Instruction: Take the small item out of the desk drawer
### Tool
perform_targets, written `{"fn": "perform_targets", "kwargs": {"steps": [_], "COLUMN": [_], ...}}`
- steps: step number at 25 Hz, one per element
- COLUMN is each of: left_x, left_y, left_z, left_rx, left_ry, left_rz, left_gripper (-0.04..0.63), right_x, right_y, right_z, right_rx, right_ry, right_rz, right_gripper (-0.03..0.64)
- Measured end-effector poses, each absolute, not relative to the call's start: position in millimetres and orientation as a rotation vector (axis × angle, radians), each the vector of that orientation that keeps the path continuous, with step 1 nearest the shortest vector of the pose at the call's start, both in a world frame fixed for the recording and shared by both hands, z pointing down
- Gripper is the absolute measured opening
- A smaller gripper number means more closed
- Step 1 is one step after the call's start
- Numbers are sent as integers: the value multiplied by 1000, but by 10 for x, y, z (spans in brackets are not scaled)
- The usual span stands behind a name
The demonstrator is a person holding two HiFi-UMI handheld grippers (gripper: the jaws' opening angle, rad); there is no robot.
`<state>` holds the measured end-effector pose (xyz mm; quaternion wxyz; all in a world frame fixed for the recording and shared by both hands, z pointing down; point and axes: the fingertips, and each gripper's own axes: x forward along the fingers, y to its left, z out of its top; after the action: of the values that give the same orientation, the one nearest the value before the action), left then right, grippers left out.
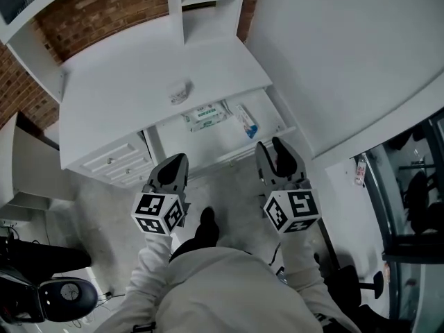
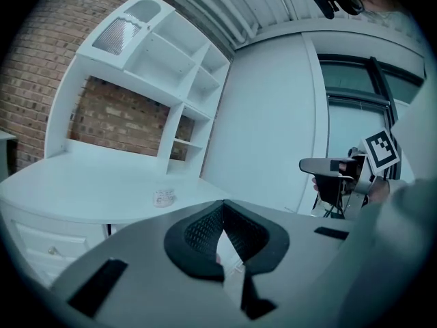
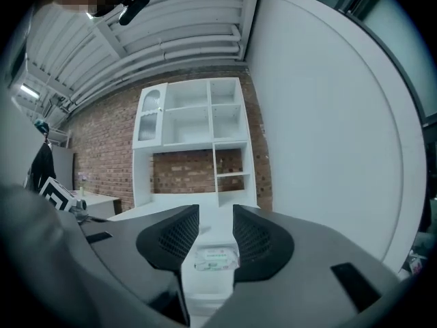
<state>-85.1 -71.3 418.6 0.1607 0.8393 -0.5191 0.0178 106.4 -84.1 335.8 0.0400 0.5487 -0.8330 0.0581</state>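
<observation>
Before the white desk [image 1: 139, 82] we hold both grippers short of the open drawer [image 1: 239, 151] and pointed at it, probably so that either can reach in. Our left gripper [image 1: 179, 159] has its jaws together on nothing. Our right gripper [image 1: 269, 146] has its jaws apart and empty, with the wipes pack [image 1: 205, 117] lined up in the gap, well beyond them. The drawer holds that pack and, beside it, a small tube [image 1: 245, 121] with a blue end; neither is out yet. A small pale object [image 1: 179, 92] sits on the desk.
</observation>
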Motion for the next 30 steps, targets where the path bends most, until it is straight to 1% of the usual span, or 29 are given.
{"fn": "perform_targets", "kwargs": {"steps": [3, 10, 15, 22, 30], "left_x": [-915, -1016, -1043, -1055, -1066], "left_y": [-895, -1198, -1329, -1536, -1883], "left_z": [4231, 4308, 4381, 4470, 4542], "left_rx": [2392, 2400, 2388, 2358, 2322], "left_ry": [-1469, -1431, -1419, -1423, -1460], "left_rz": [48, 43, 65, 91, 105], "left_gripper": [18, 18, 18, 18, 18], "right_x": [1069, 1049, 1101, 1278, 1212], "right_y": [-1025, -1327, -1518, -1881, -2386], "right_z": [3359, 3478, 3665, 3933, 4296], "right_rx": [1711, 1738, 1725, 1704, 1557], "right_ry": [-2533, -2495, -2435, -2365, -2327], "right_rz": [170, 223, 257, 278, 334], "right_gripper": [166, 213, 229, 232, 232]}}
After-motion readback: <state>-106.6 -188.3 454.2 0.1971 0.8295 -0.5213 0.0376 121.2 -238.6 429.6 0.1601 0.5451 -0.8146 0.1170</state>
